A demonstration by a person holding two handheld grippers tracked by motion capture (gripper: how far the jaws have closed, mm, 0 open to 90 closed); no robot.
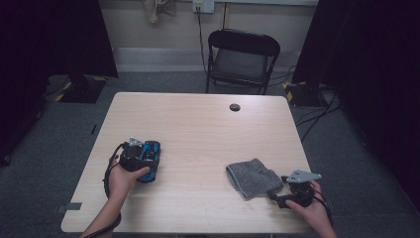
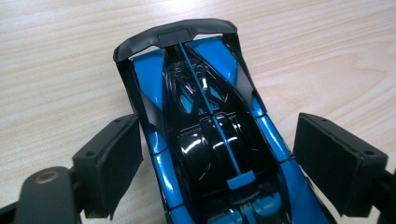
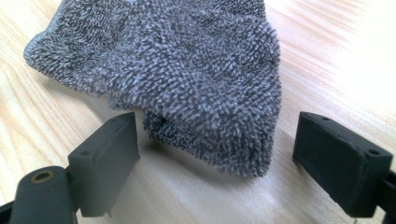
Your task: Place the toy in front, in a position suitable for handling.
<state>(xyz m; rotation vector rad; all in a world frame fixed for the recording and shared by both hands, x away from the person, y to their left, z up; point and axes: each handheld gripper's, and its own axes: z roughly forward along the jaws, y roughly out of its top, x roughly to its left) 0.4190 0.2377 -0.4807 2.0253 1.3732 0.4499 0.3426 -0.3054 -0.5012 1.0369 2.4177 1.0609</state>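
A blue and black toy car (image 2: 210, 135) sits on the counter (image 1: 198, 129), over on the left side. The left gripper (image 2: 215, 163) has its jaws wide apart, one on each side of the car. There is a gap between each pad and the car.

A fuzzy grey cloth (image 3: 187, 79) lies folded on the right side of the counter. The right gripper (image 3: 219, 163) is wide apart too. A corner of the cloth pokes in between its jaws, but the pads do not press on it.
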